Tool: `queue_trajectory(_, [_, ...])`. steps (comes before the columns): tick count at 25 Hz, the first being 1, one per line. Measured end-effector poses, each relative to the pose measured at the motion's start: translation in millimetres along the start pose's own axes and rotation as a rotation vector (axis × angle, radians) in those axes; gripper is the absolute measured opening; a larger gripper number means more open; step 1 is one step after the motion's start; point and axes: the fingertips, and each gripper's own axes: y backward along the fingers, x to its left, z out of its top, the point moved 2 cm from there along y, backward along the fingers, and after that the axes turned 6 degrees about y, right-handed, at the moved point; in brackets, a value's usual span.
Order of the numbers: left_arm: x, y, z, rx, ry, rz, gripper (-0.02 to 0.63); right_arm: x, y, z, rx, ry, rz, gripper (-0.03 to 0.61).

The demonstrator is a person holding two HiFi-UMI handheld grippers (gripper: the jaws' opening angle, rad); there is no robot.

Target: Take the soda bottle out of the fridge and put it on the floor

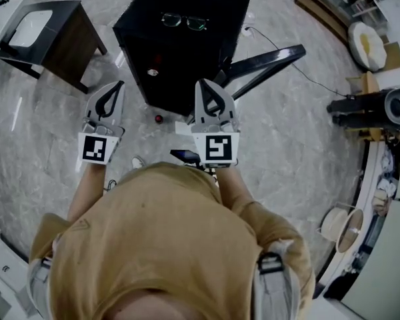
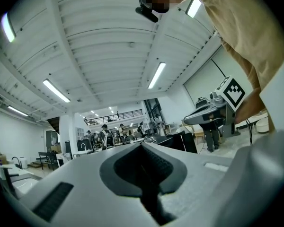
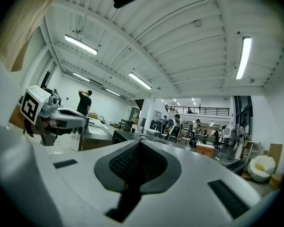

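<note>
Soda bottle, as far as it can be made out, is the small dark thing with a round red top [image 1: 159, 119] standing on the floor just in front of the fridge's near edge. From straight above it is too small to tell its shape or label. Grey marbled floor [image 1: 287, 132] spreads all round the fridge [image 1: 187, 52], a black box seen from above. A long dark panel [image 1: 267, 64], apparently its door, stands out from the fridge's right front corner. The person's two arms reach forward side by side toward the fridge, each hand hidden behind its gripper's marker cube. The left gripper [image 1: 115, 92] is off the fridge's left front corner and the right gripper [image 1: 211, 95] is at its front edge. Both point at the fridge, and the red-topped thing sits on the floor between them, touched by neither. In each gripper view the jaws are pressed together with nothing between them. A pair of glasses [image 1: 185, 21] lies on top of the fridge, toward its far side.
</note>
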Motion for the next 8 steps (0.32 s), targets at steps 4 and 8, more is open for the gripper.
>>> queue_trajectory(4, [5.2, 3.3, 2.5, -0.004, 0.004, -0.009, -0.005, 3.5, 0.1, 2.1, 0.023, 0.004, -0.01, 0.002])
queue_trajectory(8, [8.8, 4.3, 1.2, 0.01, 0.023, -0.007, -0.005, 7.7, -0.6, 9.0, 0.042, 0.002, -0.005, 0.002])
